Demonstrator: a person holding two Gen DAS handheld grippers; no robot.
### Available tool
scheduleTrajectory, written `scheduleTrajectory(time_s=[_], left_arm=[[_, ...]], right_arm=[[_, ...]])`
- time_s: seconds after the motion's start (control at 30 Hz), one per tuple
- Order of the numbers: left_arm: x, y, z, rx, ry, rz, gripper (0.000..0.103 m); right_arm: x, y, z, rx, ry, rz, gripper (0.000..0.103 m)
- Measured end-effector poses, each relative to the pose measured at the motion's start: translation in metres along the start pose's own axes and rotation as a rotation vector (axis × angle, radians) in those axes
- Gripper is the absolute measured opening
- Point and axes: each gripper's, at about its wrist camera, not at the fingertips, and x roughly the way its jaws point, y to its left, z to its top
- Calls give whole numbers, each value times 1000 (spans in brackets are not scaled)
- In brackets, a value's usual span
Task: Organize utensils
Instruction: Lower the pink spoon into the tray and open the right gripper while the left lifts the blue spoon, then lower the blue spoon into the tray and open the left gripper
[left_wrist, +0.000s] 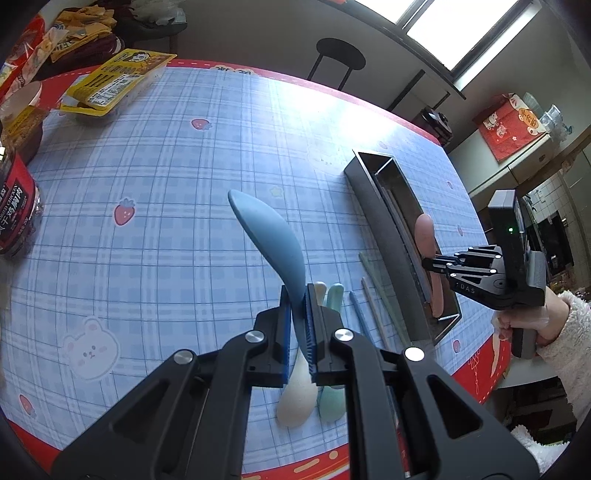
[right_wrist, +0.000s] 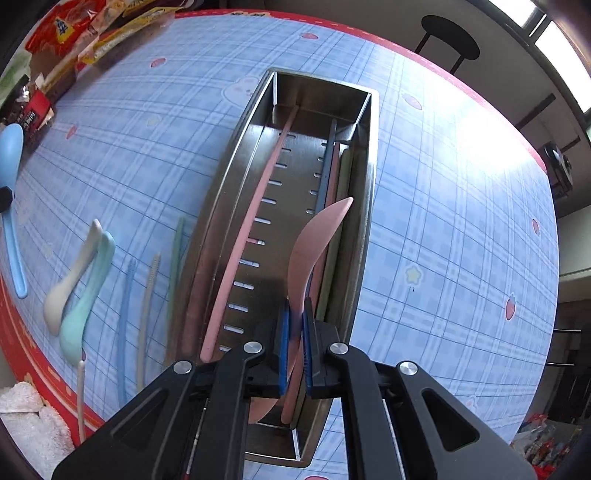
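My left gripper (left_wrist: 297, 321) is shut on the handle of a blue spoon (left_wrist: 273, 240), lifted off the checked tablecloth with its bowl pointing away. Under it lie a white spoon (left_wrist: 295, 402) and a green spoon (left_wrist: 332, 402). My right gripper (right_wrist: 293, 347) is shut on a pink spoon (right_wrist: 317, 236), held over the steel utensil tray (right_wrist: 369, 206). A pink chopstick (right_wrist: 243, 251) and several other chopsticks lie in the tray. In the right wrist view the blue spoon (right_wrist: 11, 155) hangs at the far left, with the white spoon (right_wrist: 70, 273) and green spoon (right_wrist: 88, 288) beside it.
Loose chopsticks (right_wrist: 123, 325) lie on the cloth left of the tray. Yellow snack packs (left_wrist: 110, 81) and a dark jar (left_wrist: 14, 210) stand at the table's far left. A black stool (left_wrist: 340, 55) is beyond the table. A white towel (right_wrist: 26, 417) lies at the near edge.
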Motion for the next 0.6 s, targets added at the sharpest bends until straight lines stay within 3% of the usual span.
scheduleTrajectory(time_s=[0.23,0.3,0.37,0.47,0.6], left_arm=[[7,-7,2,5,18,-3,11],[7,-8,2,5,23,-5,11],[7,-11,4,10,24,-8,11],[8,-16,7,20,30,-14,11],[10,-30,14,58,40,-20,11]], right_arm=[[14,12,7,2,41,-40,11],[12,6,8,47,21,7,30],[3,0,10,110,-26,86,42],[-12,-11,11,168,-81,141,49],[-36,-35,3,253,-159,154,65]])
